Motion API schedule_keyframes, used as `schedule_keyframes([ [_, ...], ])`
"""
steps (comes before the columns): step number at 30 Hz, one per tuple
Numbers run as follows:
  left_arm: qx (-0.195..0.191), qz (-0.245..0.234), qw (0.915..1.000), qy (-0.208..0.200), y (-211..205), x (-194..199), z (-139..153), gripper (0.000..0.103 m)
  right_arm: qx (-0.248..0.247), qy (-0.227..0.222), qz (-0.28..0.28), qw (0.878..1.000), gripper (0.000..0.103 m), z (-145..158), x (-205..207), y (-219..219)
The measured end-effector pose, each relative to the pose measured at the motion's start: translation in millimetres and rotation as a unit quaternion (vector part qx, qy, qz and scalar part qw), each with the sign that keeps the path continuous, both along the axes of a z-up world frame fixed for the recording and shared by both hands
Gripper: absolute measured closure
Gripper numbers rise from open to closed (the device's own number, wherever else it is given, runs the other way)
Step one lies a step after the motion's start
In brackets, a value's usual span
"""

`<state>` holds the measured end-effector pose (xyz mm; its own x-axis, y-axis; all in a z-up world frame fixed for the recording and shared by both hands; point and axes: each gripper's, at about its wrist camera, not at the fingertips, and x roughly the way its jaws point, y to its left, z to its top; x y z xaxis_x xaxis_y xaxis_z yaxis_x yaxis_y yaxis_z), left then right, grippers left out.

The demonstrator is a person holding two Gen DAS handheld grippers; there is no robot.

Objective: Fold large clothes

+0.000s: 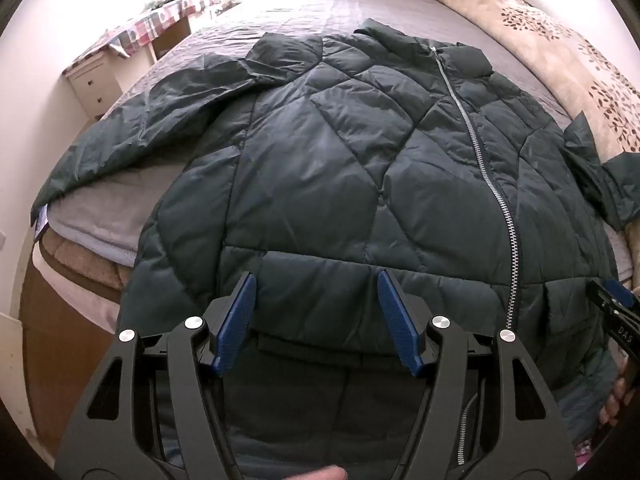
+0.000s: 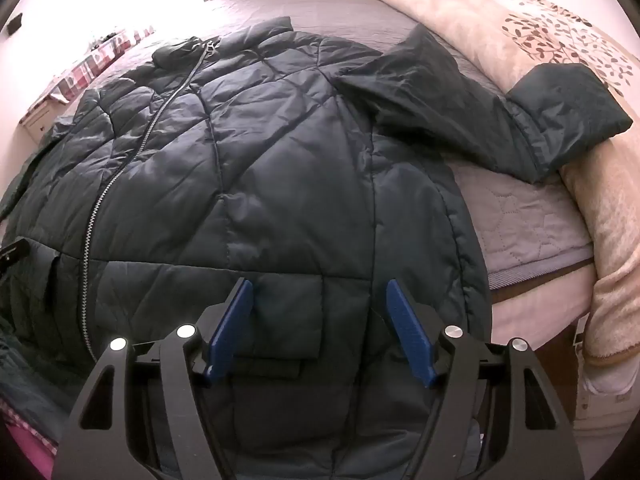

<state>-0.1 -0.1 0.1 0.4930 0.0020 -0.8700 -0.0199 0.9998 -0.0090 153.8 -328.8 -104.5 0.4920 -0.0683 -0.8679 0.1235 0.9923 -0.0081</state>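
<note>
A large dark green quilted puffer jacket (image 1: 360,168) with a silver metal zipper (image 1: 476,160) lies spread front-up on the bed's pale grey quilted bedspread (image 1: 320,12), its hem hanging over the near edge of the bed toward me and its collar pointing to the far side. My left gripper (image 1: 316,316), black-framed with blue ribbed pads (image 1: 236,320), hovers over the jacket's lower front to the left of the zipper, its jaws spread wide apart with nothing between them but the fabric beneath. My right gripper (image 2: 320,320) sits over the lower front on the other side of the zipper, above a flap pocket (image 2: 288,312), its jaws likewise wide apart and gripping nothing; I cannot tell whether either set of pads touches the cloth. The jacket's one sleeve (image 1: 132,128) stretches out from the jacket's left shoulder across the bedspread toward the bed's edge. The other sleeve (image 2: 500,112) reaches out from the opposite shoulder, and its cuff rests on a cream fleece blanket with a brown leaf print (image 2: 540,28) heaped beside the jacket. Beyond the first sleeve, off the bed, stands a white drawer unit (image 1: 94,80) under a checked cloth (image 1: 152,24).
</note>
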Motion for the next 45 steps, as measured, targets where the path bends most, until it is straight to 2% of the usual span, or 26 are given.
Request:
schedule_keyframes([
  [45,-0.002,0.000,1.0000,0.001,-0.9,0.1,3.4,0.038,0.001,0.000,0.000,1.000,0.033,-0.9,-1.1,-2.4],
])
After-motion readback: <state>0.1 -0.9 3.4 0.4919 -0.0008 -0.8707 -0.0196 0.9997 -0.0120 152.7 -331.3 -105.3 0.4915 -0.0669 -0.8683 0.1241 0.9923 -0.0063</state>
